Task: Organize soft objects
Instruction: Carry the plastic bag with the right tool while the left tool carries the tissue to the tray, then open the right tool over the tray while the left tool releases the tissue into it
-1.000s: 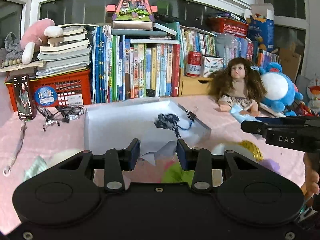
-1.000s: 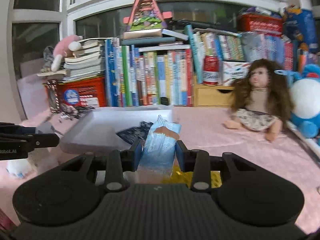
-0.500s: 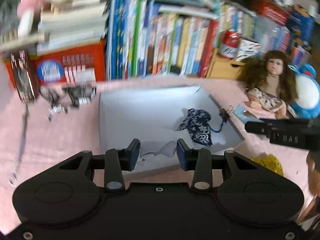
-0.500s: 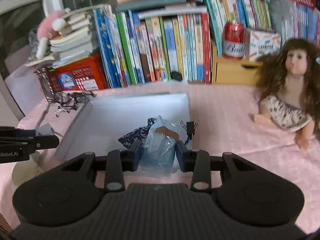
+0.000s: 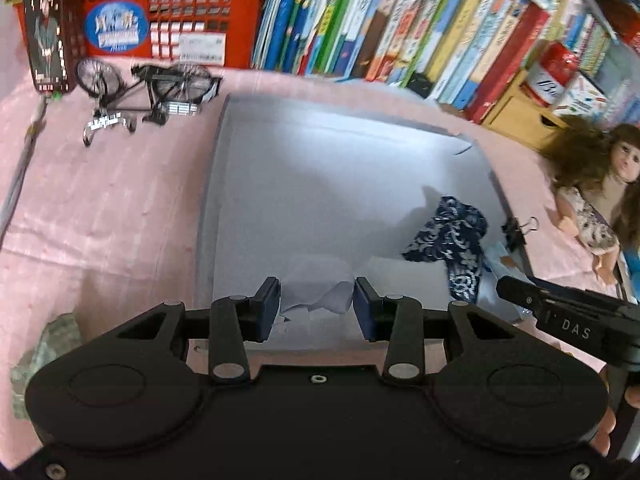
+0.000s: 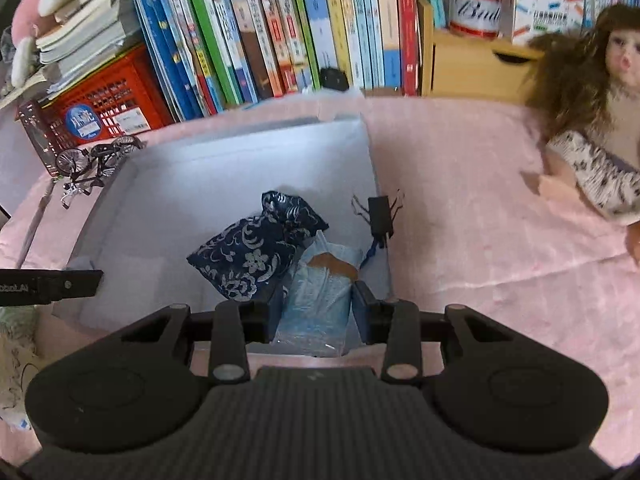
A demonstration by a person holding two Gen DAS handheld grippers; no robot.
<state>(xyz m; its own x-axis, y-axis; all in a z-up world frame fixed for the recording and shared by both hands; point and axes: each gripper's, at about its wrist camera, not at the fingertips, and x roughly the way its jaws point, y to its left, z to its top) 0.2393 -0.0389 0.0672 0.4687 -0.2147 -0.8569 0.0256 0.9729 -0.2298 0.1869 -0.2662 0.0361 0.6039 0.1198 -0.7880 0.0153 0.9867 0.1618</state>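
My left gripper (image 5: 316,292) is shut on a crumpled pale grey cloth (image 5: 326,302) and points down over the near edge of the white box (image 5: 304,120). A dark blue floral pouch (image 5: 452,236) lies in the box at its right side. In the right wrist view my right gripper (image 6: 318,300) is shut on a light blue plastic-wrapped soft pack (image 6: 324,280), held low inside the box (image 6: 248,136) right beside the floral pouch (image 6: 256,256). The left gripper's finger (image 6: 52,286) shows at the left edge there.
A black binder clip (image 6: 380,216) sits on the box's right wall. On the pink tablecloth (image 6: 480,208) a long-haired doll (image 6: 588,128) lies to the right. Behind stand a row of books (image 5: 380,20), a red crate (image 5: 152,20), a miniature bicycle (image 5: 148,88), and a wooden drawer (image 6: 468,64).
Both grippers have moved forward over the white box and tipped downward, each still gripping its item. The blue pack has come down beside the floral pouch.
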